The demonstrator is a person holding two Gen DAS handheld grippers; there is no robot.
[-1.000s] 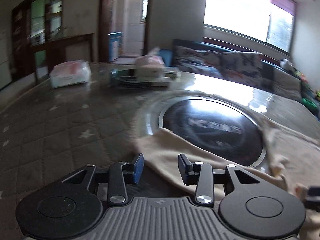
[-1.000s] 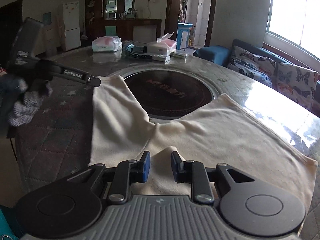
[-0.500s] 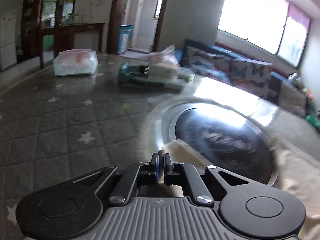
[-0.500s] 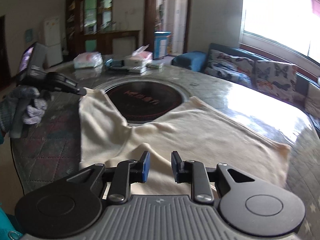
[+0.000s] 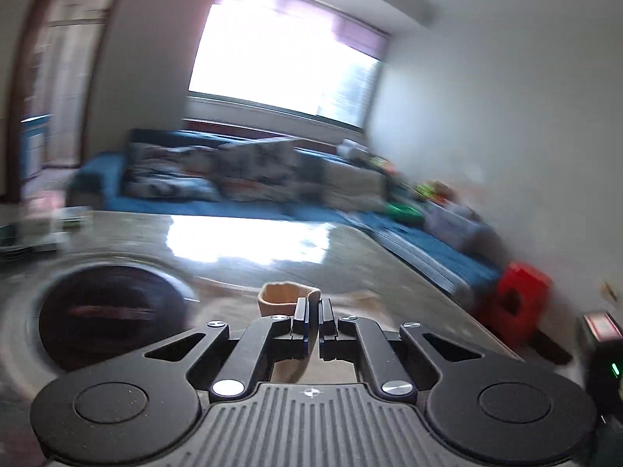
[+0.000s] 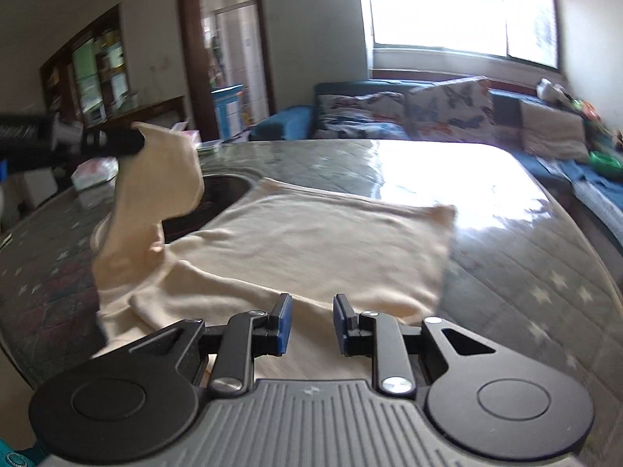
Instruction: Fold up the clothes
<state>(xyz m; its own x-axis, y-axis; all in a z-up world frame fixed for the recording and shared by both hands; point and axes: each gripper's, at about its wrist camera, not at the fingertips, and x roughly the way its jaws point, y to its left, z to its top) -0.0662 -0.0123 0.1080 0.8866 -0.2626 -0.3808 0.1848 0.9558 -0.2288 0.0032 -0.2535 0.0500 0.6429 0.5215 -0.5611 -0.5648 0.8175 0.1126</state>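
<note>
Quilted round table (image 6: pixel 545 272), cream garment (image 6: pixel 311 241) spread

Garment (image 6: pixel 311 241): one, cream knit, plain, soft and limp. Main body spread flat on the tabletop (image 6: pixel 486 233), smooth but for low ripples; its far edge runs toward the tabletop's far side, ending in a square corner at right. Near edge rumpled, lying at the tabletop's near edge. Left portion (image 6: pixel 155 194) lifted clear of the tabletop, hanging in a twisted drape, its tip pinched in the left tongs (image 5: pixel 313 313); a small curl of fabric (image 5: pixel 286 295) pokes past them.
</note>
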